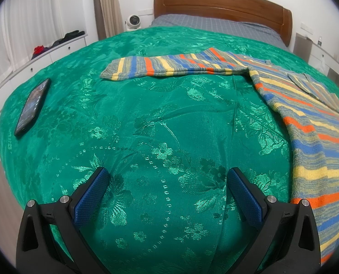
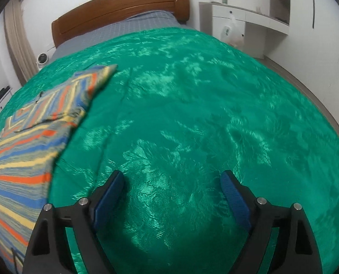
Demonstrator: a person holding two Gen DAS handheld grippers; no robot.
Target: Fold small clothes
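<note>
A striped knit sweater (image 1: pixel 306 114) in orange, blue, yellow and grey lies flat on the green bedspread (image 1: pixel 146 118). Its left sleeve (image 1: pixel 165 65) stretches out to the left across the bed. In the right wrist view the sweater (image 2: pixel 28 141) lies at the left, its right side folded in along a slanted edge. My left gripper (image 1: pixel 168 178) is open and empty above bare bedspread, left of the sweater's body. My right gripper (image 2: pixel 172 180) is open and empty above bare bedspread (image 2: pixel 215 114), right of the sweater.
A black phone (image 1: pixel 32 105) lies on the bedspread at the left. A wooden headboard (image 1: pixel 222 2) and grey sheet are at the far end. White drawers (image 1: pixel 55 48) with clothes stand left of the bed; a white desk unit (image 2: pixel 249 20) stands right. A small fan (image 1: pixel 133 21) sits by the curtain.
</note>
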